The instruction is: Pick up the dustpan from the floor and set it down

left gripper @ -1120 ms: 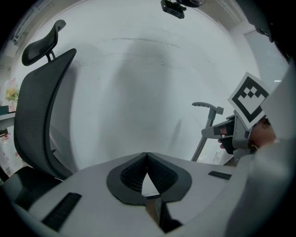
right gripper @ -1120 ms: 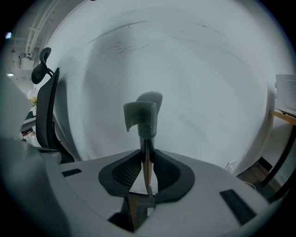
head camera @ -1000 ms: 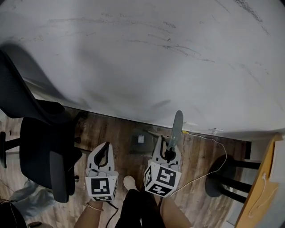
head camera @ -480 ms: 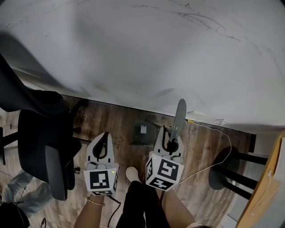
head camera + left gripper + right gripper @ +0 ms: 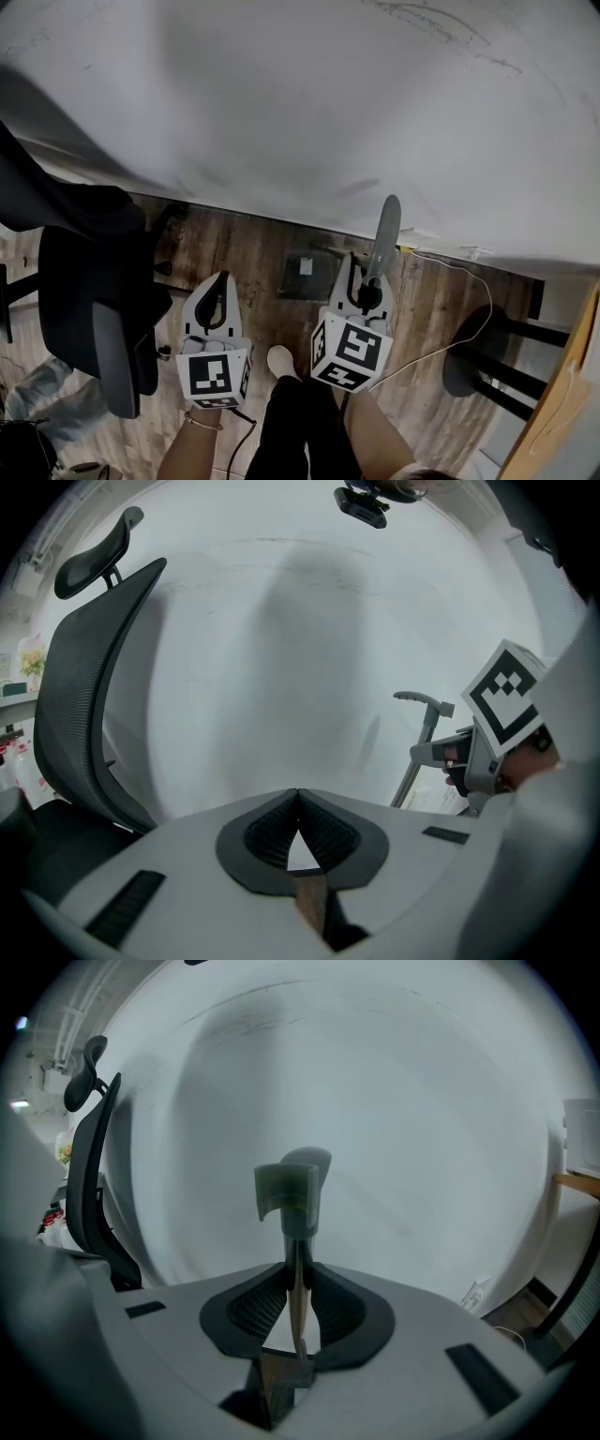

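The dustpan is grey-green with a long upright handle (image 5: pixel 382 234) and a dark pan (image 5: pixel 305 274) low over the wooden floor by the wall. My right gripper (image 5: pixel 364 279) is shut on the handle partway up. In the right gripper view the handle (image 5: pixel 294 1206) rises between the pads, with its hooked top above the jaws of my right gripper (image 5: pixel 298 1290). My left gripper (image 5: pixel 217 286) hovers to the left of the pan, apart from it. In the left gripper view my left gripper (image 5: pixel 298 797) is shut with nothing in it, and the handle (image 5: pixel 424 741) shows at the right.
A black office chair (image 5: pixel 89 300) stands close on the left. A white wall (image 5: pixel 328 103) fills the far side. A white cable (image 5: pixel 459 323) trails over the floor to the right, near a black round base (image 5: pixel 473 367) and a wooden panel (image 5: pixel 562 403). A person's shoe (image 5: pixel 278 360) is between the grippers.
My right gripper has sunk slightly with the dustpan handle still in its grip. The left gripper has kept its place.
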Action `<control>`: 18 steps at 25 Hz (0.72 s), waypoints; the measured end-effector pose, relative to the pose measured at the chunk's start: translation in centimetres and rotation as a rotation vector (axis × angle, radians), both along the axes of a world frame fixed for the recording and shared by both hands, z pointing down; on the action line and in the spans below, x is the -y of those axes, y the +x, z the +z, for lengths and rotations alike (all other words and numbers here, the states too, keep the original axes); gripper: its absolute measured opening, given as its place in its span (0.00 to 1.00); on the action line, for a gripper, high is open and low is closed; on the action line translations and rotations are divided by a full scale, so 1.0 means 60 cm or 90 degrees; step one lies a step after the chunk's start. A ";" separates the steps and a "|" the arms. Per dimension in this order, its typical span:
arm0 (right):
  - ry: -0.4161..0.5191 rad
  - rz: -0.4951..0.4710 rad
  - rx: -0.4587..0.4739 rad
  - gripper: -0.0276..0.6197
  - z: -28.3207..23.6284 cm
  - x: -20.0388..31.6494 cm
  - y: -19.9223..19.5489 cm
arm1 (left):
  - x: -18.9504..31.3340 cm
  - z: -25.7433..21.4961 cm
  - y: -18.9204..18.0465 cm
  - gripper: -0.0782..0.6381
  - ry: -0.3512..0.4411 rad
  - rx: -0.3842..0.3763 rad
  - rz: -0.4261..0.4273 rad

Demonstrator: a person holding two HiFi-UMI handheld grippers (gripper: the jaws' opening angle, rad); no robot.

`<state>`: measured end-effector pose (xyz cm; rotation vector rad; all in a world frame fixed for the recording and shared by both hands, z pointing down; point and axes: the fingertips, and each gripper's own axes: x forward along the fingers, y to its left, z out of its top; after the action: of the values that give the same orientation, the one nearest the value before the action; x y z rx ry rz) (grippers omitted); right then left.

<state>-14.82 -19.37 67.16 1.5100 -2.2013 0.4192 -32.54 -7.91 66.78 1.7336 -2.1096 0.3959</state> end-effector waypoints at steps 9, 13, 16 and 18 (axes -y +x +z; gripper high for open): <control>0.002 0.007 -0.012 0.19 0.008 0.018 0.009 | -0.002 -0.013 0.009 0.13 0.000 -0.008 -0.005; 0.004 0.011 -0.012 0.19 0.010 0.027 0.014 | -0.003 -0.014 0.008 0.13 -0.001 -0.005 -0.005; 0.005 0.010 -0.011 0.19 0.011 0.034 0.017 | -0.004 -0.012 0.010 0.13 -0.002 -0.006 -0.007; 0.005 0.008 -0.012 0.19 0.012 0.036 0.018 | -0.005 -0.009 0.013 0.13 -0.004 -0.007 -0.008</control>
<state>-13.72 -21.55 67.89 1.5261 -2.1833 0.3998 -31.78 -7.58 66.23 1.7137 -2.1084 0.3871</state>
